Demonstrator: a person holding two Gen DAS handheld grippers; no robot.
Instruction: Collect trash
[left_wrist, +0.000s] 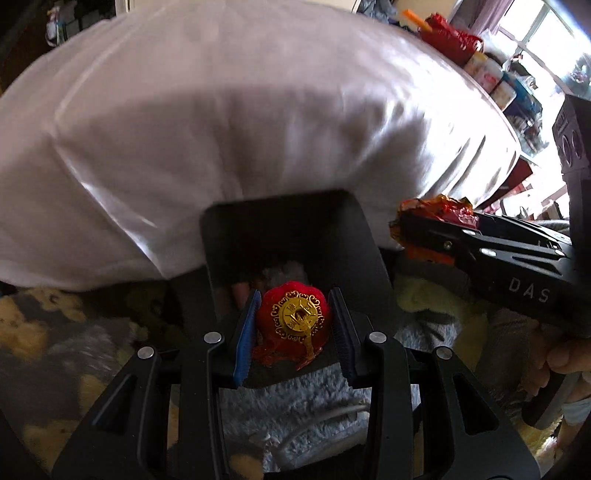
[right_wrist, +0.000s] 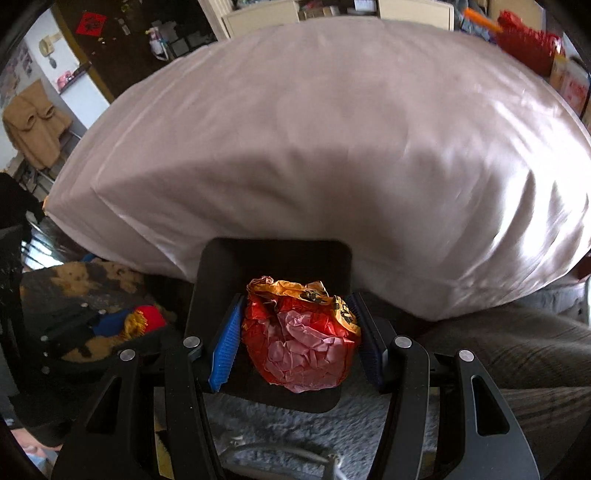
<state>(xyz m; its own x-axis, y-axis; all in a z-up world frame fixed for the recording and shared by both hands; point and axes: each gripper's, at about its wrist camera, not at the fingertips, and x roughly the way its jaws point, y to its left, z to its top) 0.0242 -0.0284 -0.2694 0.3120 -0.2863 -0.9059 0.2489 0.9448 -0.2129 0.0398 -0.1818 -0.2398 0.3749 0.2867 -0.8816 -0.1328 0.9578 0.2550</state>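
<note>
A red and gold ornament (left_wrist: 293, 325) is clamped between the blue pads of the left gripper (left_wrist: 294, 326). A crumpled red and orange wrapper (right_wrist: 301, 339) is clamped likewise in the right gripper (right_wrist: 299, 339). Both pieces are held off the bedding, close in front of a large white pillow (left_wrist: 240, 140) that fills most of each view. The pick-up step appears finished for both hands, so carrying the trash to a bin is judged to come next; no bin is seen in either view. The right gripper is seen just beside the left one, so little room is left between them. The pillow blocks the way ahead. Cluttered shelves (left_wrist: 498, 77), somewhat blurred, lie beyond it on the right. A fluffy patterned blanket (left_wrist: 55, 332) lies below, and withdrawal backward and upward seems the freest path.
</note>
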